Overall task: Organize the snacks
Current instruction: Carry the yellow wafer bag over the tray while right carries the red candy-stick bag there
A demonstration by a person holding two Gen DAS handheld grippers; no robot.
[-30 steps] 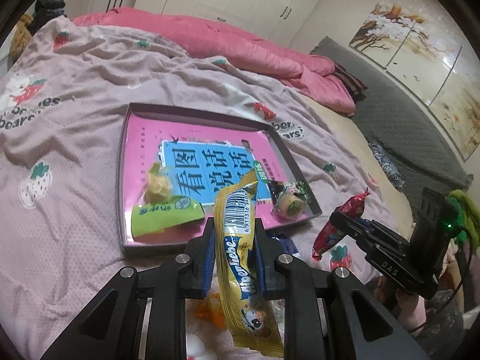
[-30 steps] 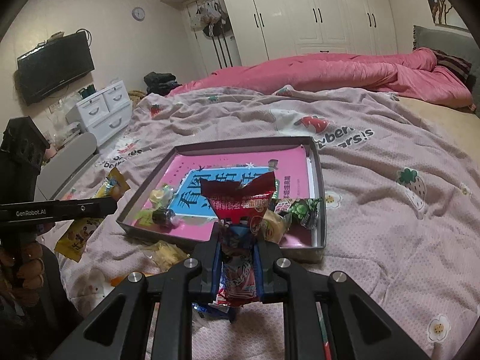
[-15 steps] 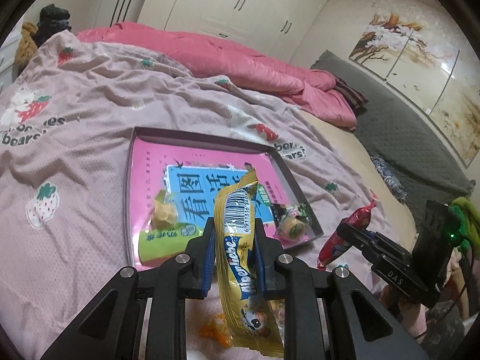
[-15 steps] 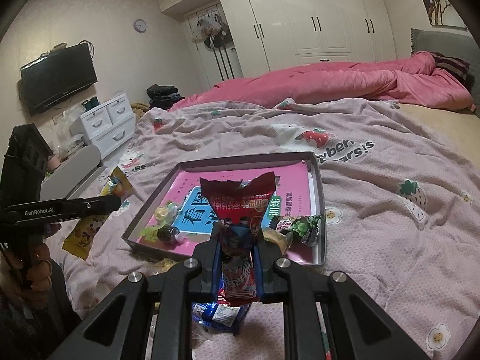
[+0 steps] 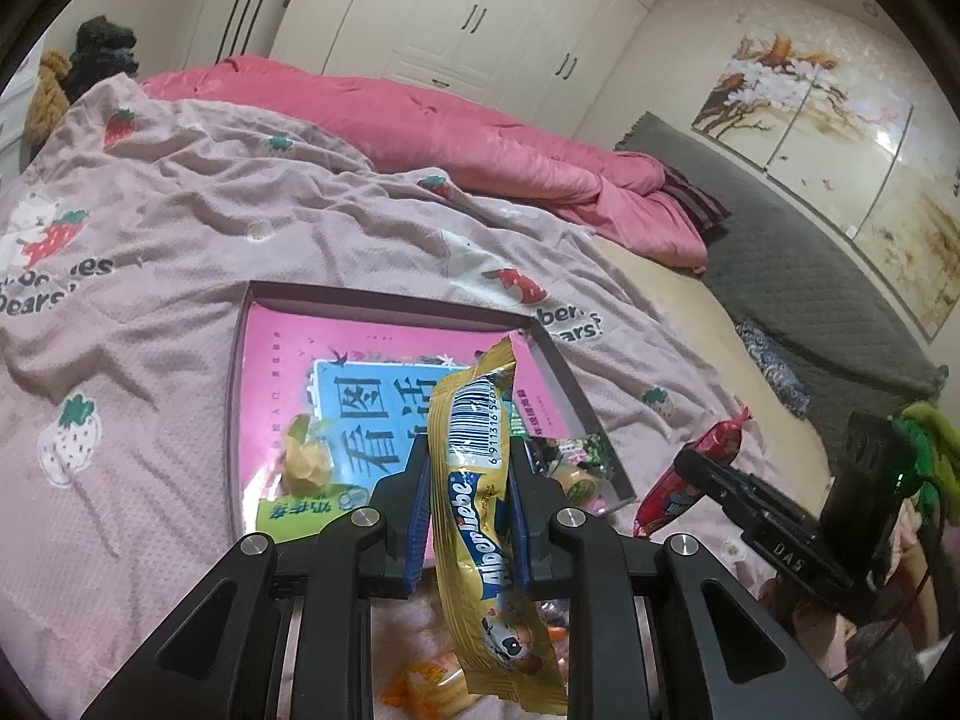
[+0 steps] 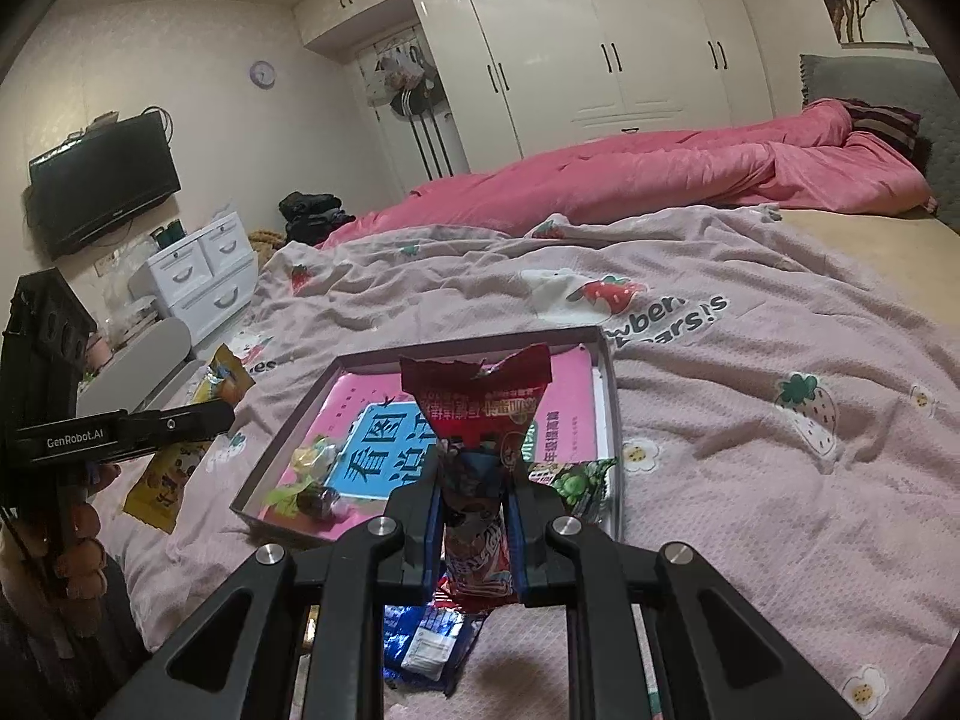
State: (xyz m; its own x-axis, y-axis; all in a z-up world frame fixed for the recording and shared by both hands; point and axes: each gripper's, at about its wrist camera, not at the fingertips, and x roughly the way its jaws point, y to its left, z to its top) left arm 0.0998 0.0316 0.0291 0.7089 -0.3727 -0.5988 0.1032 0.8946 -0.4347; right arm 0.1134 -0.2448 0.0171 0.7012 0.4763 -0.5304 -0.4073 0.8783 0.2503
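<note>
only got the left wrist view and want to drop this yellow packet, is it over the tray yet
Observer: No. In the right wrist view the yellow packet is left of the tray, outside its wall.
Operator: anything loose under the right tool
Observer: A blue packet lies on the bed below the right tool, short of the tray.
Operator: tray's near left corner free
Observer: No, a dark candy sits there.
</note>
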